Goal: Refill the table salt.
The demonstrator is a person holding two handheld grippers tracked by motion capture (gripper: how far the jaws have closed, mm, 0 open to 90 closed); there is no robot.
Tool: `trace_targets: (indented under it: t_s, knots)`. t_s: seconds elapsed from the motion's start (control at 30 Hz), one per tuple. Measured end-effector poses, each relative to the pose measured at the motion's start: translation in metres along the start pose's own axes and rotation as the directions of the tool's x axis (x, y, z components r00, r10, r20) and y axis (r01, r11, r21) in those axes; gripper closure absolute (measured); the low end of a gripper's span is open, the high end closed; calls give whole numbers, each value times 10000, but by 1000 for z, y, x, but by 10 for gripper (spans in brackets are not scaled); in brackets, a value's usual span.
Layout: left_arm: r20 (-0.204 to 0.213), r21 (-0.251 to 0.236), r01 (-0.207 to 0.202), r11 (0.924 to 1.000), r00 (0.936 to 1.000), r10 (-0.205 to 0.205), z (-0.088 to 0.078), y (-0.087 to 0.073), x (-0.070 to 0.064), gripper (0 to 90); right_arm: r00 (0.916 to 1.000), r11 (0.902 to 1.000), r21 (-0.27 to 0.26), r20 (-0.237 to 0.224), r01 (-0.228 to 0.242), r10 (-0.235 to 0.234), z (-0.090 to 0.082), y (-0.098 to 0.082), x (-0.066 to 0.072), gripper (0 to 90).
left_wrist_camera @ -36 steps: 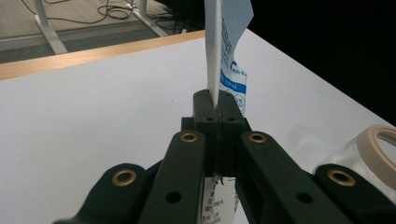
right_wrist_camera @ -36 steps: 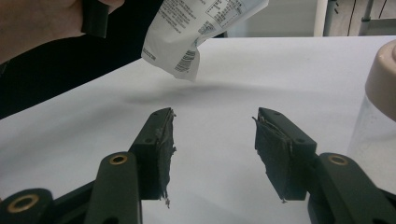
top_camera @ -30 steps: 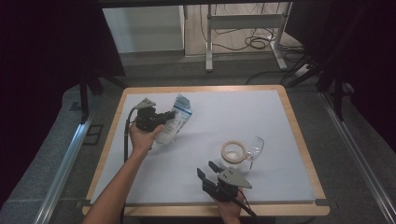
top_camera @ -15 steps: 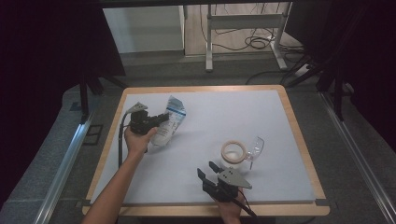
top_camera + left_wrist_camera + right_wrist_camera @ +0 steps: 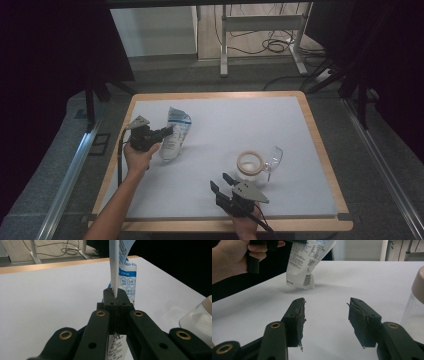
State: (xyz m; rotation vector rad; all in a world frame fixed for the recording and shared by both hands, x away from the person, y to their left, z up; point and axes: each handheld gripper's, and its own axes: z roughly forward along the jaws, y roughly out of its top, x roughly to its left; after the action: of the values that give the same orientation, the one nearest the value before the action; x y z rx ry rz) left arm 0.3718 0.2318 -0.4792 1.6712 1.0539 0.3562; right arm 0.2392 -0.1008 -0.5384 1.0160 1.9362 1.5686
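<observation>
A wood-framed table (image 5: pixel 320 150) with a white top is set on grey floor (image 5: pixel 380 165), dark curtains (image 5: pixel 50 45) are hung at both sides, and a white metal stand (image 5: pixel 260 22) with black cables (image 5: pixel 272 45) is seen at upper centre.

pouch (image 5: pixel 175 134) left, jar (image 5: pixel 259 162) right, on table (image 5: pixel 300 130)

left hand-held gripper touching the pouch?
Touching. In the left gripper view the left hand-held gripper has its jaws pressed together on the edge of the white and blue pouch.

Left claw (image 5: pixel 167 132) clamped; right claw (image 5: pixel 222 182) agape.
</observation>
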Motion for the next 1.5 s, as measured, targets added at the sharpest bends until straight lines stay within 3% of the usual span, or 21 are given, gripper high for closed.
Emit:
trace_targets:
  t_s: [0.23,0.63,1.03,1.5]
  knots:
    - [-130,41,-363,9993,9993,363,-8,-5,-4,895,10000,10000,25,-18,2,-2,0,0,1,475]
    - [-114,-68,-568,9984,9983,567,-21,-16,-8,891,10000,10000,17,1,-34,34,-1,-1,0,475]
    - [-289,-195,-288,9994,9992,282,-36,-31,0,877,10000,10000,-6,-56,-70,70,-1,-1,2,475]
    - [-451,-89,-363,9993,9983,359,-41,-41,2,820,10000,10000,1,-35,31,-31,-1,2,2,473]
